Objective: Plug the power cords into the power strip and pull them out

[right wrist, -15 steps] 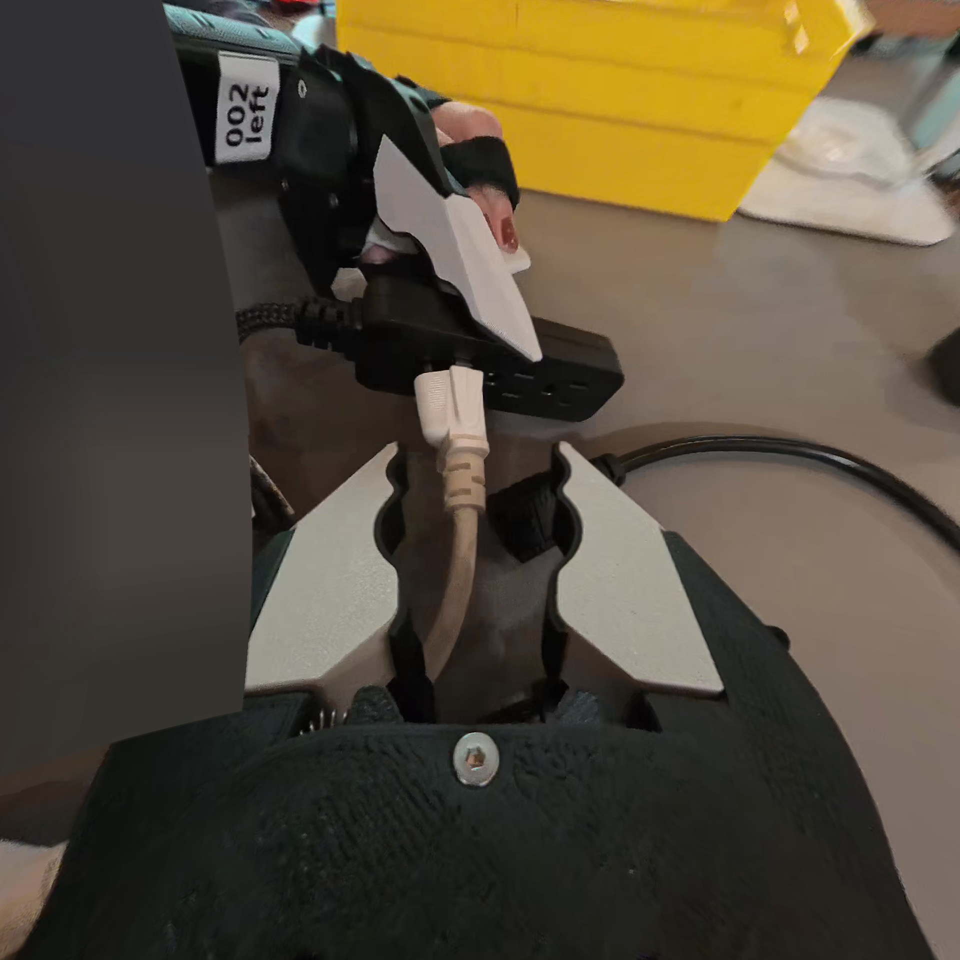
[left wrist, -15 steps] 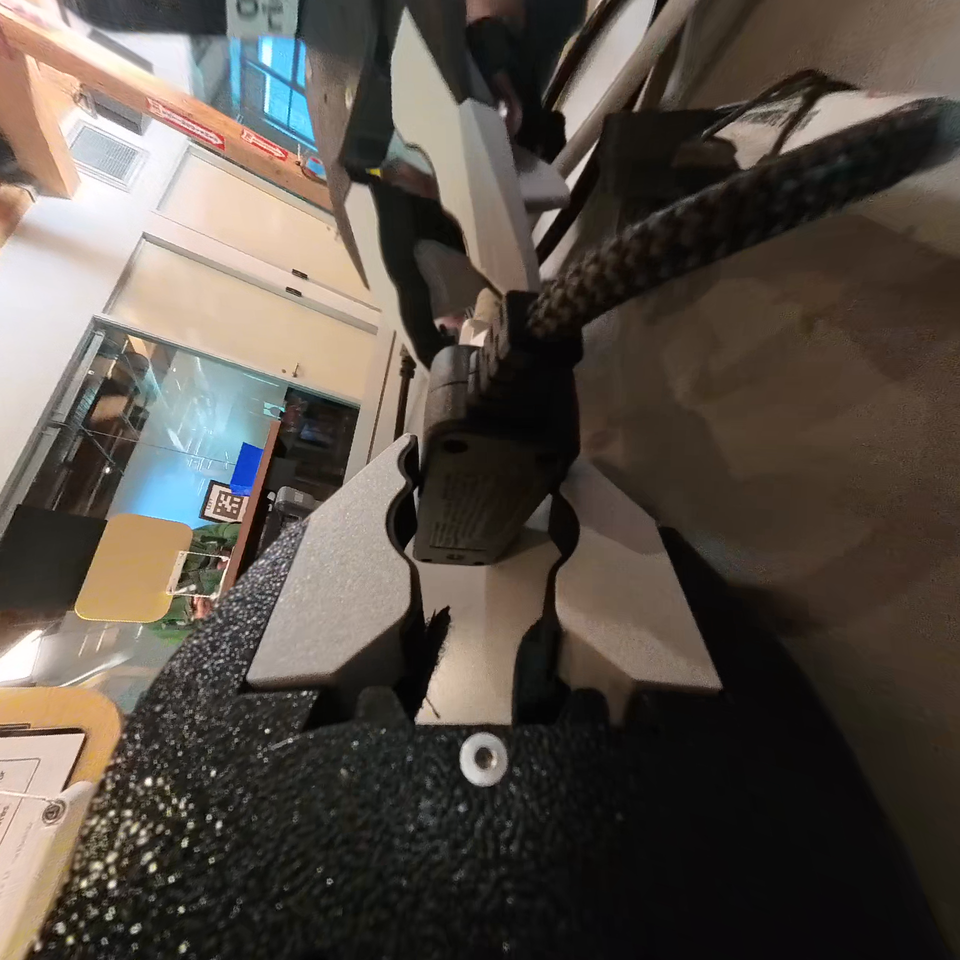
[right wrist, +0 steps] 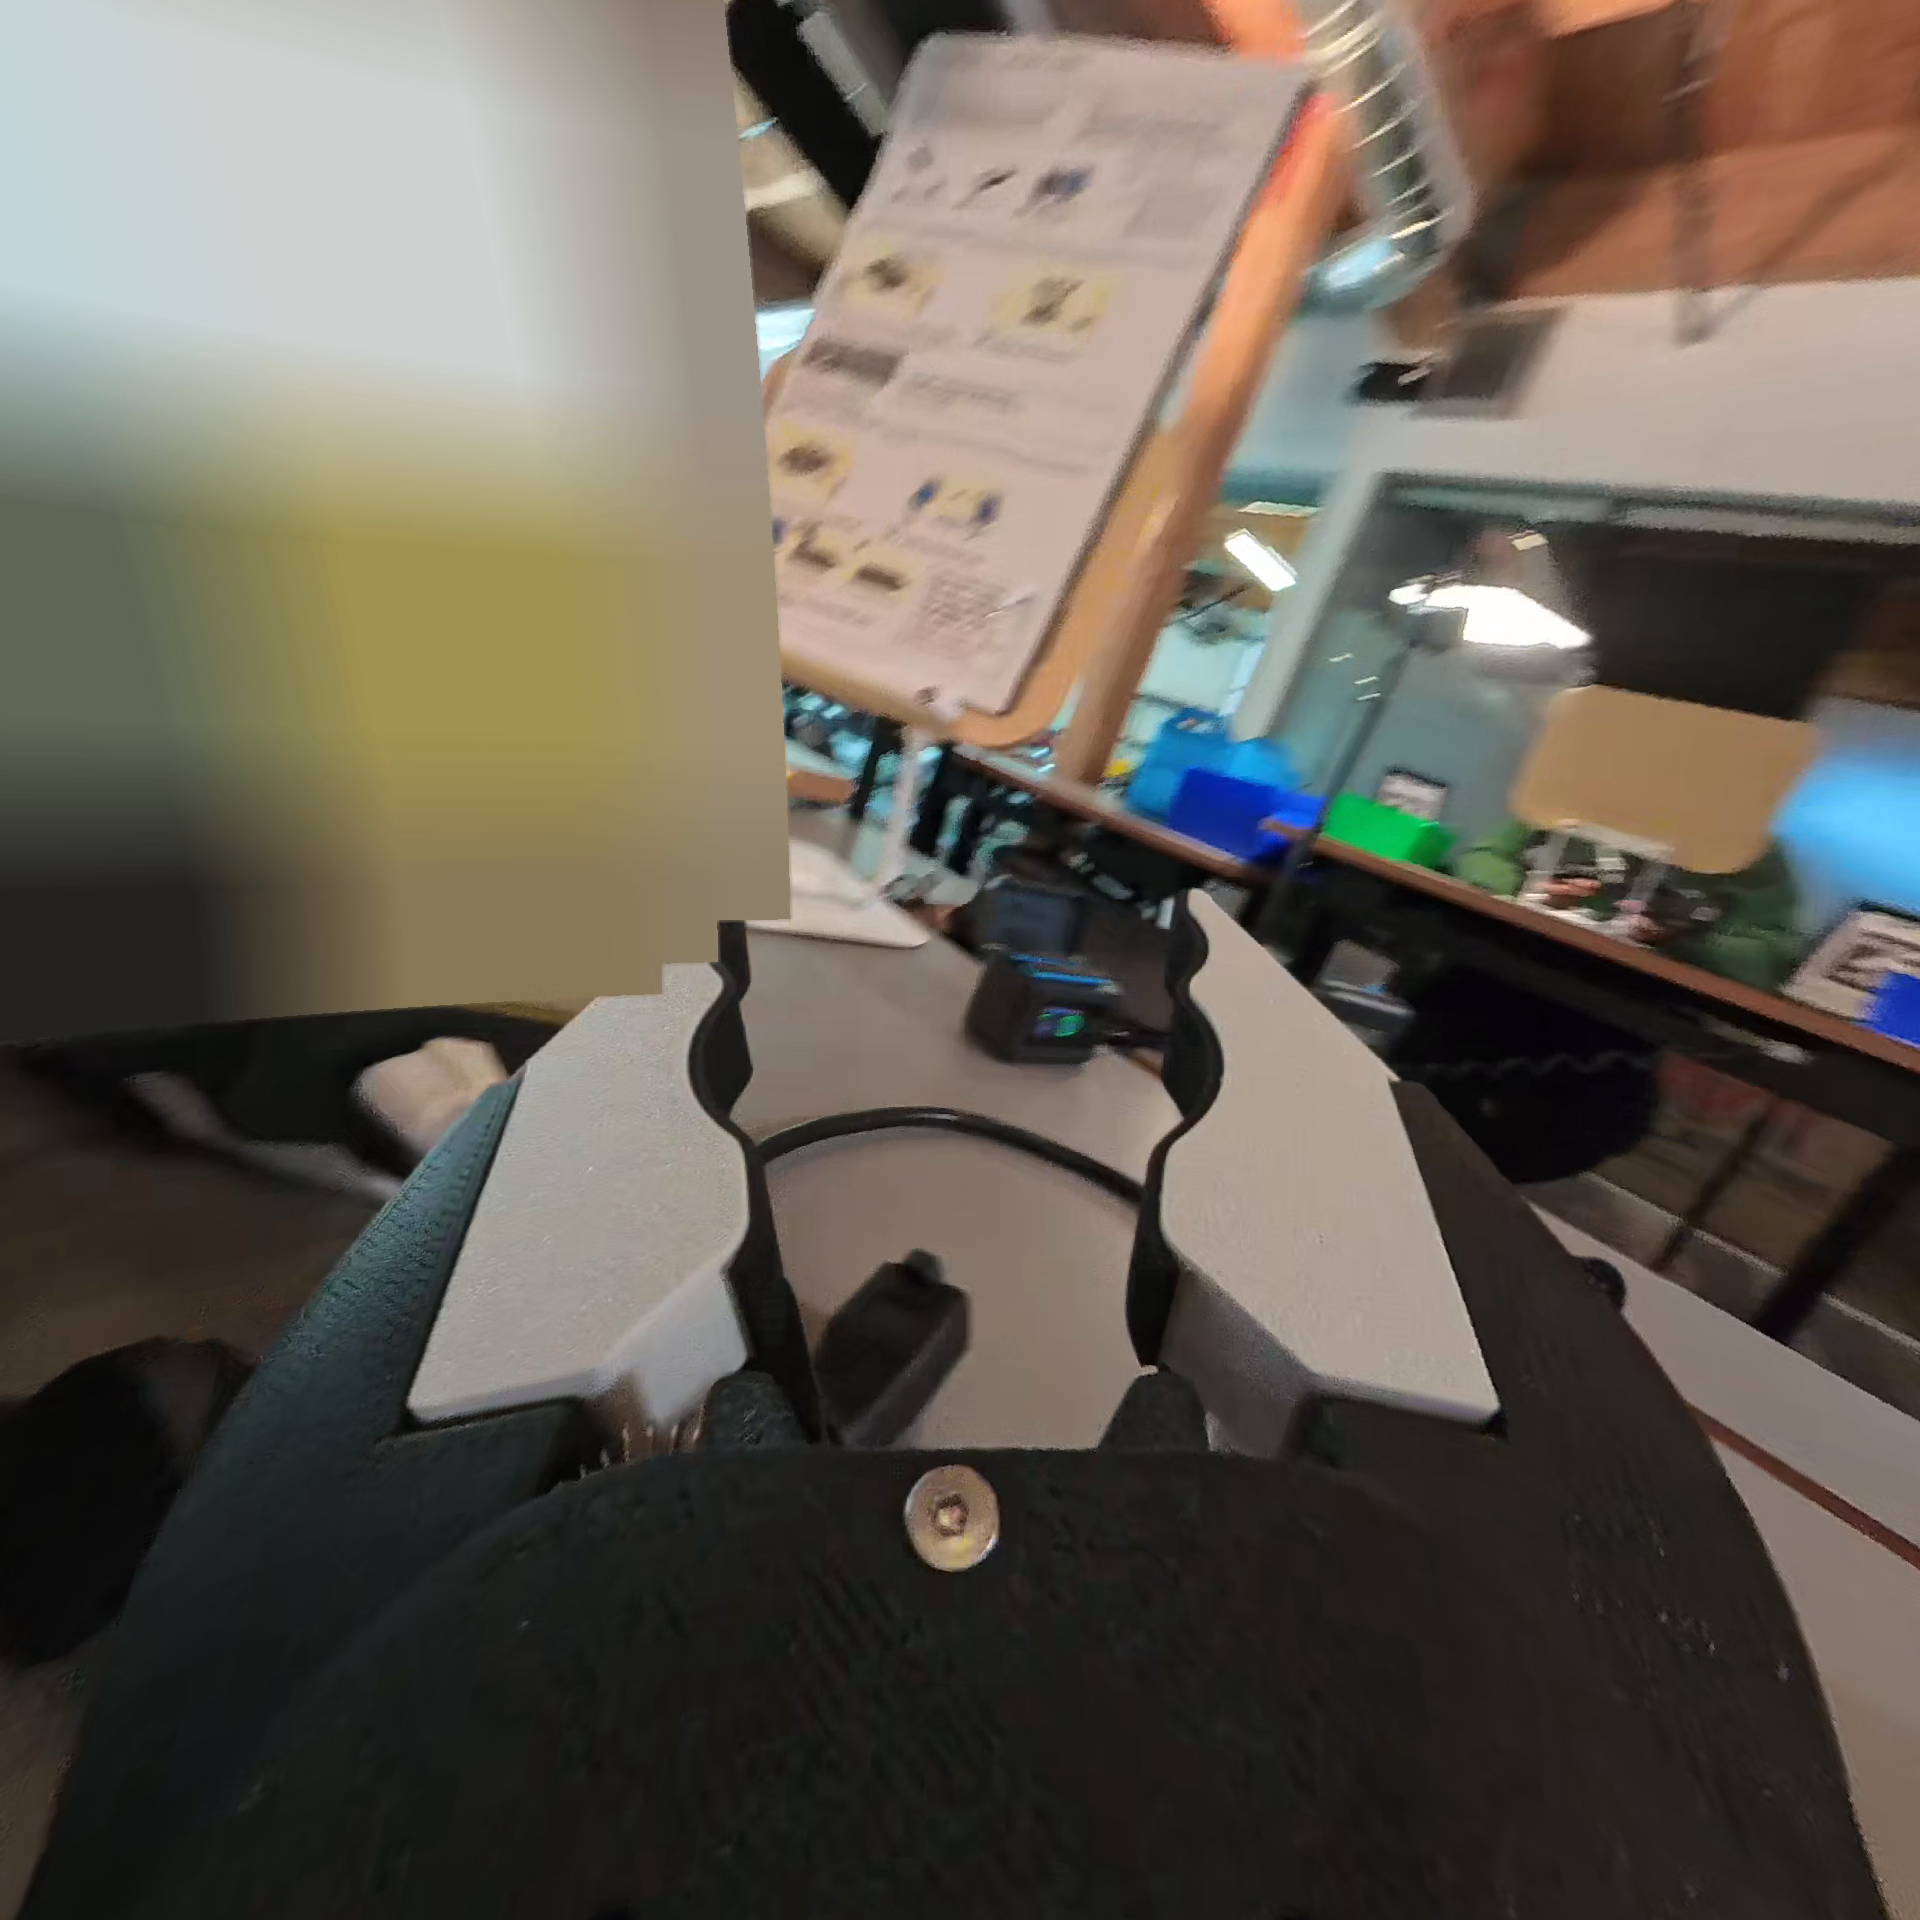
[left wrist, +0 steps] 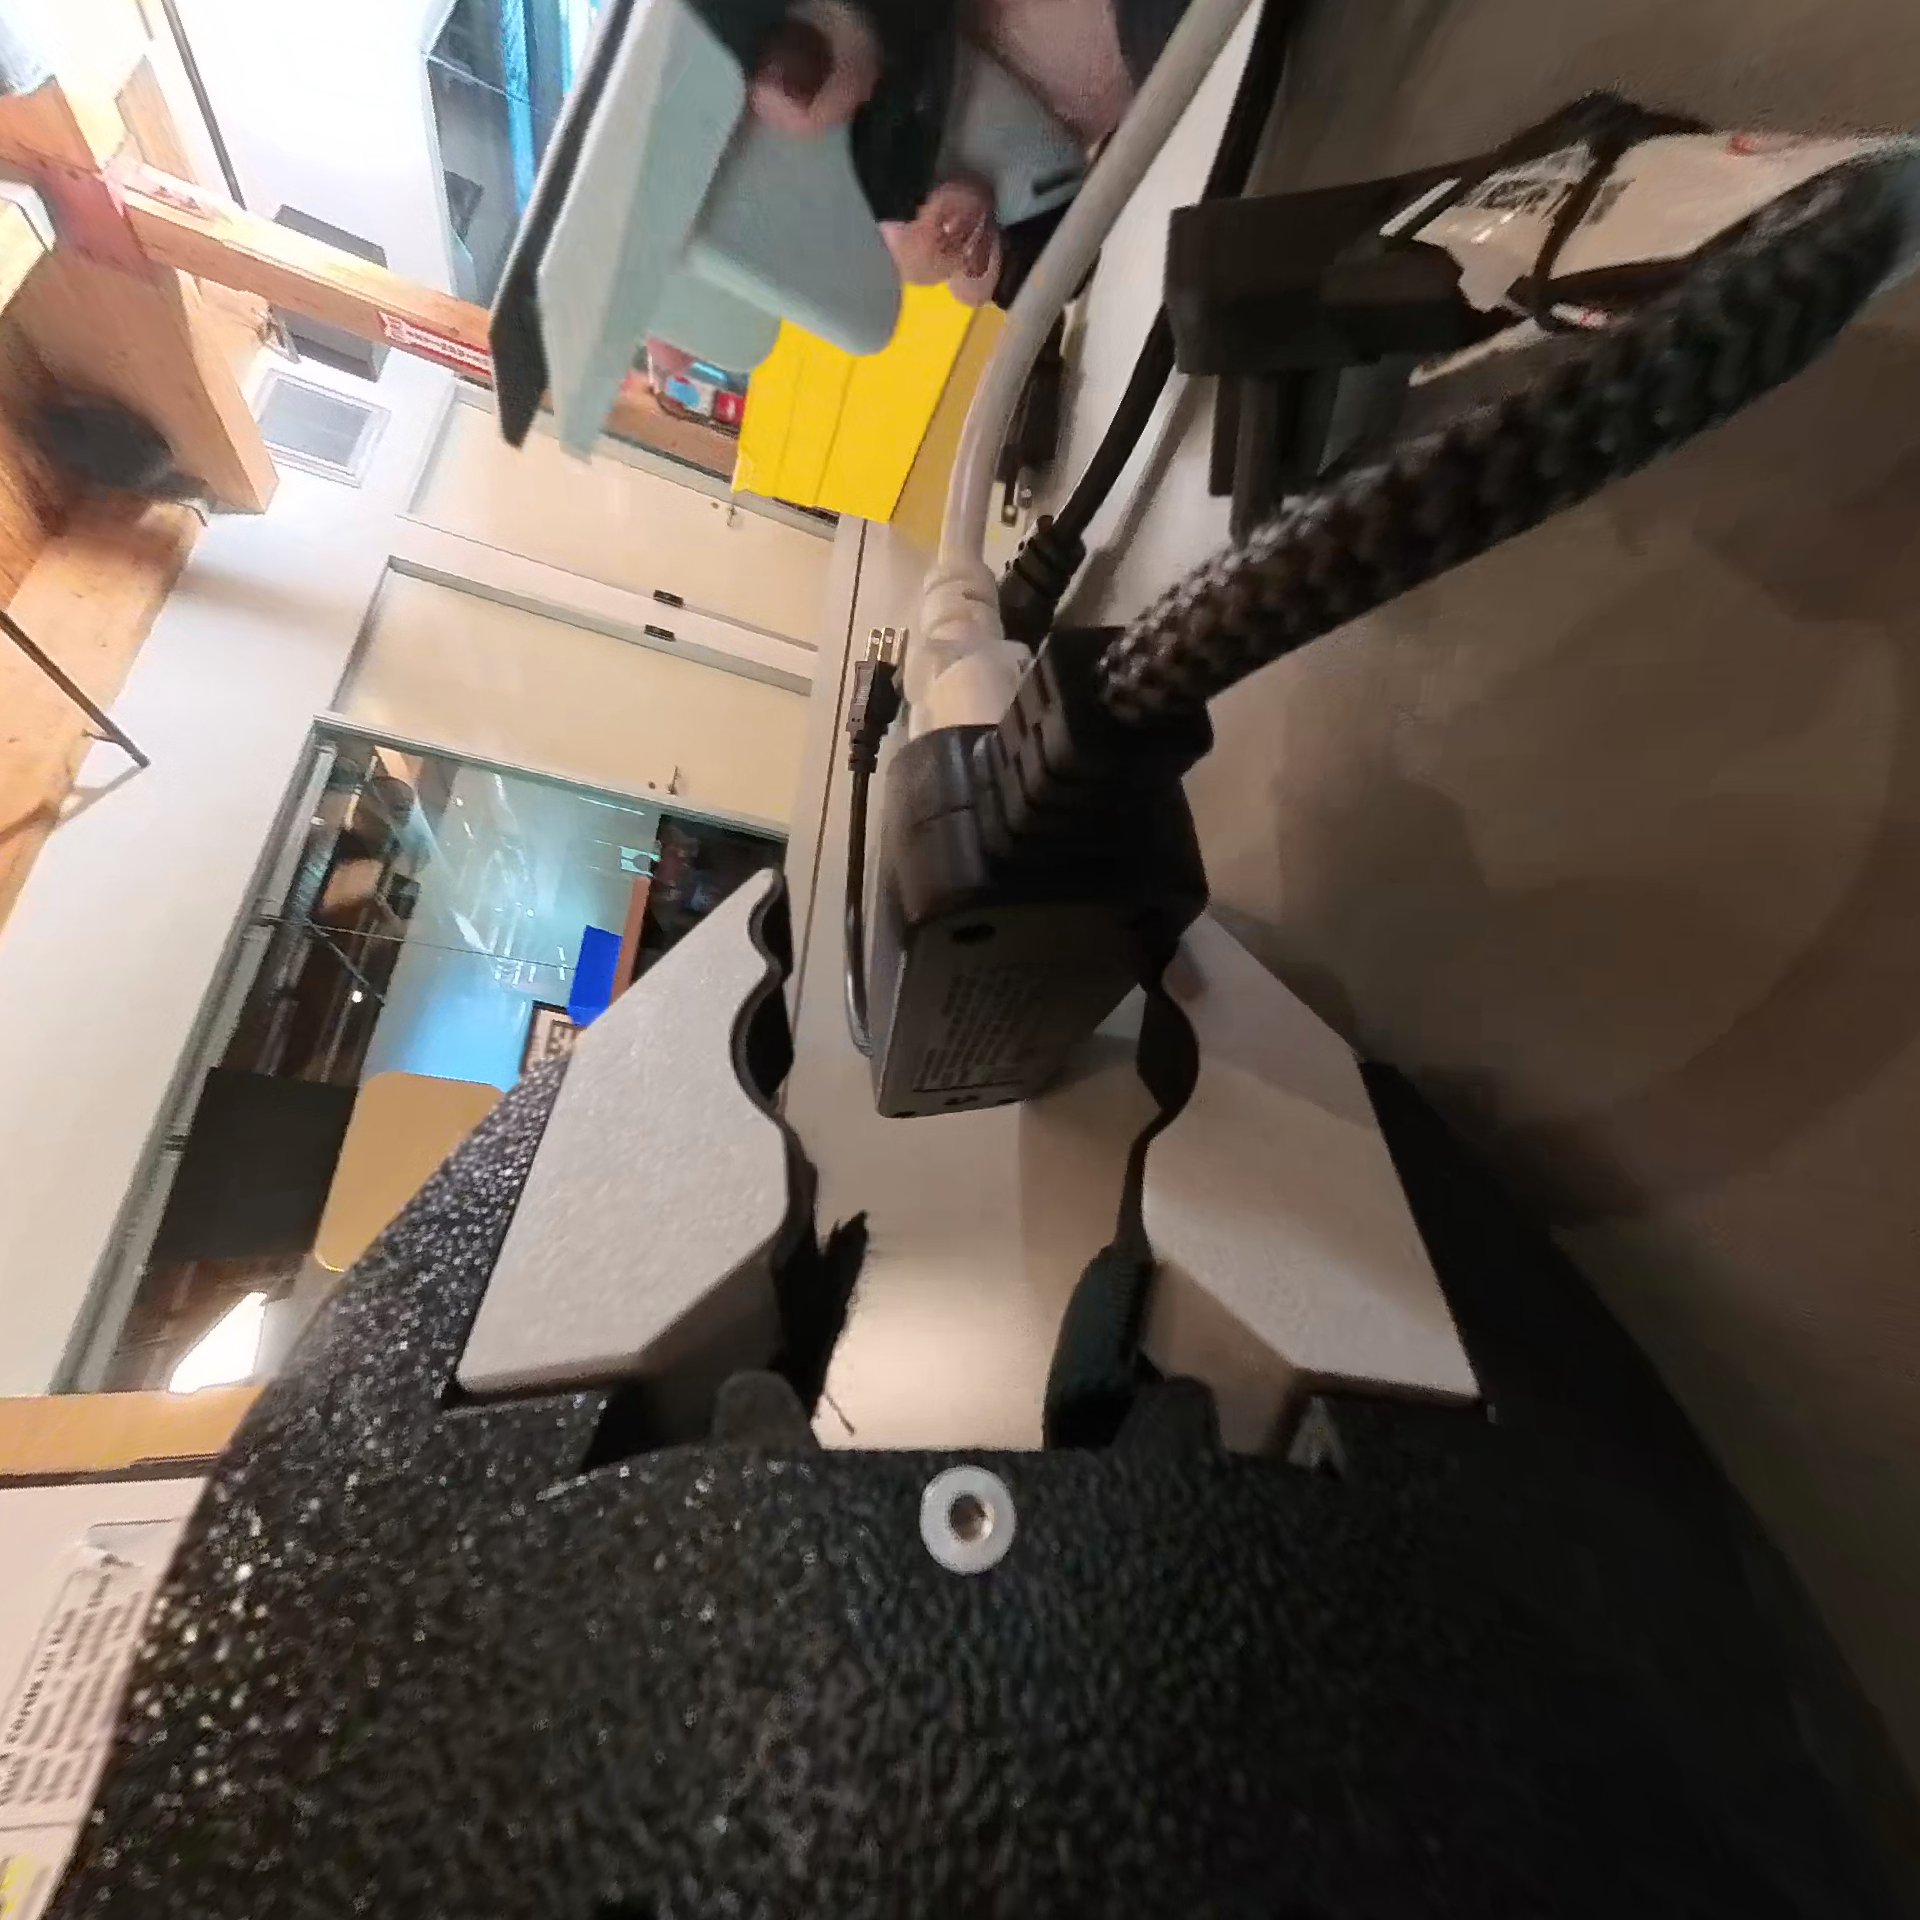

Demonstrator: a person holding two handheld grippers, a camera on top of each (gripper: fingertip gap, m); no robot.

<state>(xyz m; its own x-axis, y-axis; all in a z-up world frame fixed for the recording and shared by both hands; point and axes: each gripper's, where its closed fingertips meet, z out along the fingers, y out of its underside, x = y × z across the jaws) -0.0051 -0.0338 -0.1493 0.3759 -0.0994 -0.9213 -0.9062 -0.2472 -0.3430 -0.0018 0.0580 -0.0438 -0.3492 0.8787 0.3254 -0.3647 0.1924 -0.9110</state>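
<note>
Right tool point(right wrist: 956, 1091) lifted away empty, spread wide, left tool point(left wrist: 977, 997) loosened off black power strip point(left wrist: 997, 935), white plug point(left wrist: 961, 665) seated.

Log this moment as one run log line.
left gripper: open, power strip between fingers | right gripper: open, empty | white plug: in strip

Black power strip point(left wrist: 997, 966), white plug point(left wrist: 961, 665)

The power strip point(left wrist: 997, 935) lies on the table point(left wrist: 1558, 831) between the left tool's point(left wrist: 977, 1029) fingers.
</note>
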